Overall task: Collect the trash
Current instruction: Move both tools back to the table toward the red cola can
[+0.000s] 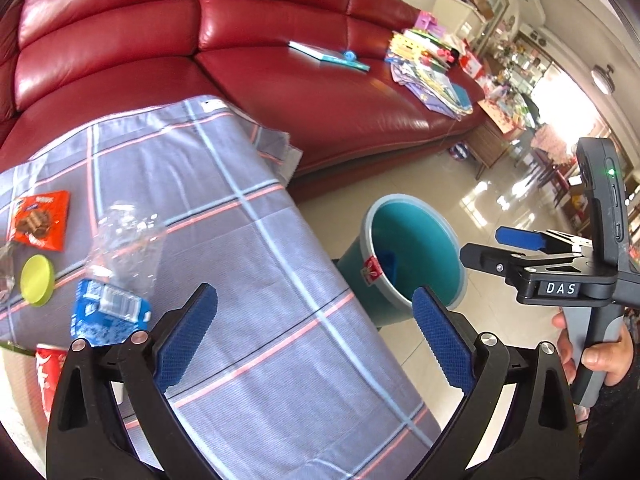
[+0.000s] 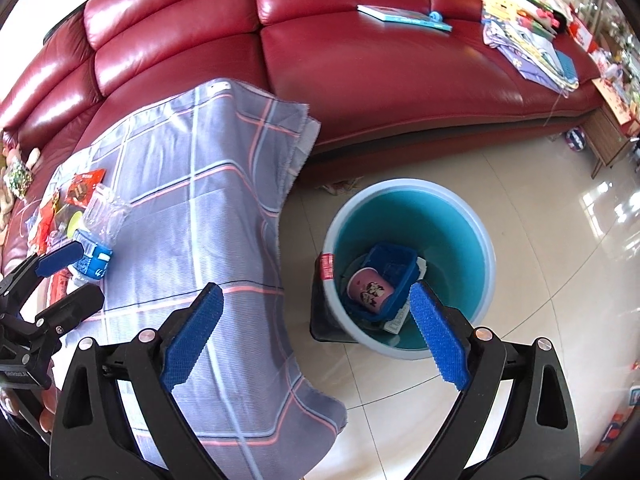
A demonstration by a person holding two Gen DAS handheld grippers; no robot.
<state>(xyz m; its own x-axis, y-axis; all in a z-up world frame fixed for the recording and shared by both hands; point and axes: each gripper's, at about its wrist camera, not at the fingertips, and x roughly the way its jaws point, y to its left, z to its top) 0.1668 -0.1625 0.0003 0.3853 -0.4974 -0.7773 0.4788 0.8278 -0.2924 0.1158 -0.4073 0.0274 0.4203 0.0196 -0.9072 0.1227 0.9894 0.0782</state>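
A teal trash bin stands on the floor beside the cloth-covered table. Inside it lie a blue plastic tray and a pink paper cup. On the table, a crushed clear bottle with a blue label, an orange snack wrapper, a yellow-green lid and a red can lie at the left. My left gripper is open and empty over the cloth. My right gripper is open and empty, above the bin's near side.
A grey plaid cloth covers the table and hangs over its edge. A red leather sofa stands behind, with a book and stacked papers on it. Tiled floor lies around the bin.
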